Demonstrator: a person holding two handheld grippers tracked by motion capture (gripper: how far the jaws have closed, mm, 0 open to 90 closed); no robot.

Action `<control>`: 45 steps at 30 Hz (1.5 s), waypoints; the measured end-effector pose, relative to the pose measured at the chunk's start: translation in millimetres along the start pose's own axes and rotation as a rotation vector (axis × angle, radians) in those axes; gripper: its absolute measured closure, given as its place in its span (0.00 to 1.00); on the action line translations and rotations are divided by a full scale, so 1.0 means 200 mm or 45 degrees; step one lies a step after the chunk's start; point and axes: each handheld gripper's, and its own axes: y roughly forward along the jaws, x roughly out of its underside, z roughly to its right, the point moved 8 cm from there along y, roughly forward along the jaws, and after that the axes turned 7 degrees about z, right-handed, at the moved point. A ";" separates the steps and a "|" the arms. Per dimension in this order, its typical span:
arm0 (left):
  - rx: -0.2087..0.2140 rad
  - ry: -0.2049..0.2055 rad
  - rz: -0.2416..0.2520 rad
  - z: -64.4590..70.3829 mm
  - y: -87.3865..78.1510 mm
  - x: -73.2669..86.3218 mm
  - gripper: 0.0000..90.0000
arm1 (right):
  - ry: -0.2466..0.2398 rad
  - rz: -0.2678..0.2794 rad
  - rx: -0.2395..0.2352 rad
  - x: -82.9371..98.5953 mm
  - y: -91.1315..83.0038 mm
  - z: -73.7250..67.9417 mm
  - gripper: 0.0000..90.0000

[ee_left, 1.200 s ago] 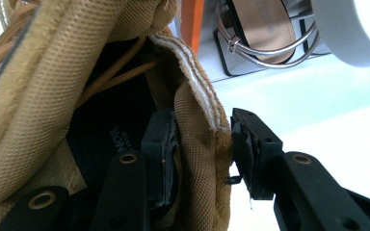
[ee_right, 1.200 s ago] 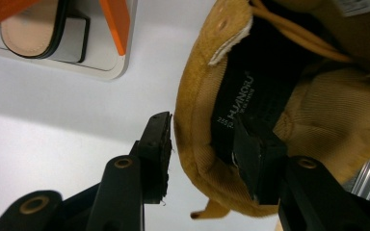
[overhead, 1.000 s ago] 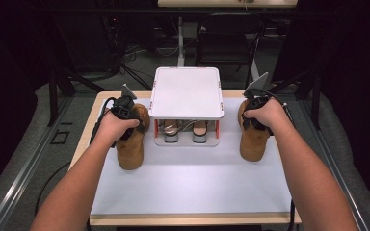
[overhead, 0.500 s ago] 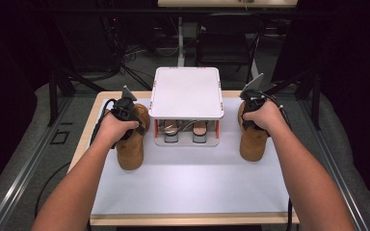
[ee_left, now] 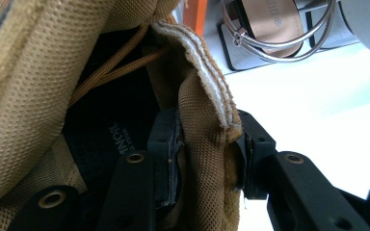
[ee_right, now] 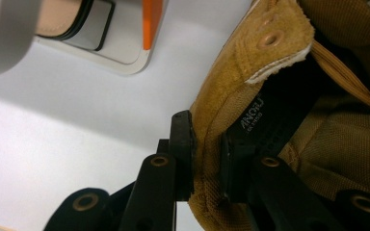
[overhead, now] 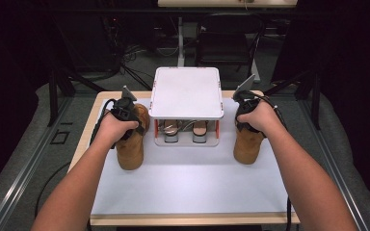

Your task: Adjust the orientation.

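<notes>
Two tan boots stand upright on the white table, one on each side of a small white rack. My left gripper (overhead: pixel 124 113) is shut on the collar of the left boot (overhead: pixel 130 147); in the left gripper view its black pads (ee_left: pixel 166 144) pinch the mesh collar (ee_left: pixel 204 144) from both sides. On the right, my right gripper (overhead: pixel 247 109) is shut on the collar of the right boot (overhead: pixel 247 144), and the right gripper view shows the collar edge (ee_right: pixel 207 159) squeezed between its fingers (ee_right: pixel 180 144). Both boots rest on the table.
The white two-level rack (overhead: pixel 187 94) with orange posts stands at the table's back middle, holding a pair of sandals (overhead: pixel 200 131) on its lower shelf. The table's front half (overhead: pixel 188 187) is bare white. Dark floor, cables and a chair lie beyond.
The right hand and its gripper have shifted slightly left and nearer on the right boot. The left side looks unchanged.
</notes>
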 end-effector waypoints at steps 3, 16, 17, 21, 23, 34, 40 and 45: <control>0.000 0.000 0.000 0.00 0.00 0.00 0.72 | -0.032 -0.001 0.000 0.01 0.00 -0.02 0.87; -0.003 0.000 -0.004 0.00 -0.01 0.00 0.72 | -0.169 -0.005 -0.024 0.07 -0.02 -0.11 0.87; -0.001 -0.003 -0.001 0.00 -0.01 0.00 0.72 | -0.177 -0.005 -0.026 0.08 -0.02 -0.12 0.87; 0.002 -0.001 -0.007 0.00 -0.01 0.01 0.73 | -0.203 0.002 -0.030 0.11 -0.01 -0.15 0.87; 0.007 0.004 -0.013 0.00 -0.01 0.01 0.73 | -0.229 -0.008 -0.031 0.12 -0.02 -0.15 0.87; -0.013 0.025 -0.042 0.01 -0.01 0.02 0.82 | -0.272 -0.020 -0.043 0.18 -0.03 -0.17 0.87; -0.027 0.039 -0.046 0.01 -0.02 0.02 0.86 | -0.262 -0.003 -0.058 0.19 -0.03 -0.16 0.87; -0.037 0.049 -0.046 0.00 -0.03 0.03 0.87 | -0.249 0.001 -0.069 0.20 -0.04 -0.16 0.87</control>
